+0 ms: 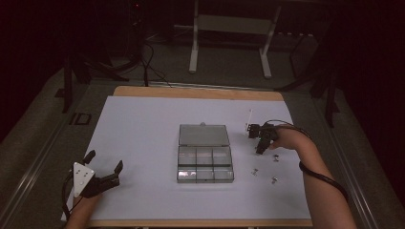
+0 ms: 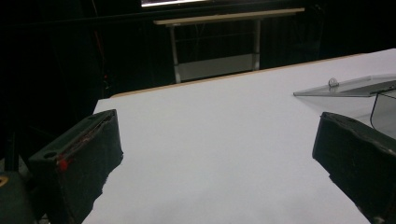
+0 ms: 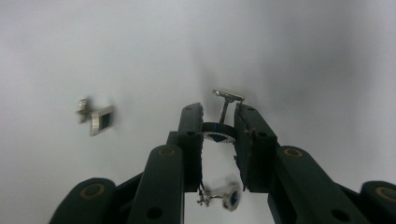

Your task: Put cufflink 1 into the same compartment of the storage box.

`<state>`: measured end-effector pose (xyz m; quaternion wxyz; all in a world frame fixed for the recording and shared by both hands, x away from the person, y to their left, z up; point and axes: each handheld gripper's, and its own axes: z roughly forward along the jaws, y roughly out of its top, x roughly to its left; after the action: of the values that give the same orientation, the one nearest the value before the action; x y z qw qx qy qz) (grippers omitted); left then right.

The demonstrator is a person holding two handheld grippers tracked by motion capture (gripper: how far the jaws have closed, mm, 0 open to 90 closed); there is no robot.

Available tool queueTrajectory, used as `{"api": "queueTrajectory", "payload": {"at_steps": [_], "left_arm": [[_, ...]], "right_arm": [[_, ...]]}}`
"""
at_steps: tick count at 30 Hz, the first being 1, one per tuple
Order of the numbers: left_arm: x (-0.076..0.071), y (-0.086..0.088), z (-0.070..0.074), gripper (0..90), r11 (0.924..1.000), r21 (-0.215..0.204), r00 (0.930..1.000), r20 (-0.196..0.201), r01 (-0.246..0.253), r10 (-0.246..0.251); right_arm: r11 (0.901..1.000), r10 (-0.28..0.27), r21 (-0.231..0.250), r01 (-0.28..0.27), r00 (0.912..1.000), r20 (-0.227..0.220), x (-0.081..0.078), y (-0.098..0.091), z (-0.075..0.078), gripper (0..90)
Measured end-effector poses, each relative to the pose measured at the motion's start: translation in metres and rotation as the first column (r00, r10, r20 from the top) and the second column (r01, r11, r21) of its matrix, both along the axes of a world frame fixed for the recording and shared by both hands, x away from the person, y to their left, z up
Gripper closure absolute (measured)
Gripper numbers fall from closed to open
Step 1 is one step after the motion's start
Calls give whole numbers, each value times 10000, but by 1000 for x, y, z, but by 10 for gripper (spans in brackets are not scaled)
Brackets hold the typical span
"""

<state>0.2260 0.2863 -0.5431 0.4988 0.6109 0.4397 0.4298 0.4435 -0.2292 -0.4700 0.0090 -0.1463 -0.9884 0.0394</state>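
Right gripper (image 3: 219, 122) angled down, clamped on a cufflink (image 3: 224, 112); left gripper (image 1: 104, 168) level, jaws apart

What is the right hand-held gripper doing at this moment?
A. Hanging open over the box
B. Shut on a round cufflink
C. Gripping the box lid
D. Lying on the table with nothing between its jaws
B: in the right gripper view, the right hand-held gripper has its jaws pinching a round cufflink by its disc, the post and bar sticking out ahead.
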Motion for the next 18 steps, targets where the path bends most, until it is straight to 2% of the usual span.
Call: {"api": "queueTrajectory", "payload": {"at_steps": [6,18], "left_arm": [[0,0,0,24,10000,-3,10000,-5,1,-1],[0,0,0,24,10000,-2,10000,4,18,-18]], "right_arm": [[9973,726,114,-727,9973,77,-13,16,17,731],[9810,1893,381,-1901,9816,236,-33,52,48,730]]}}
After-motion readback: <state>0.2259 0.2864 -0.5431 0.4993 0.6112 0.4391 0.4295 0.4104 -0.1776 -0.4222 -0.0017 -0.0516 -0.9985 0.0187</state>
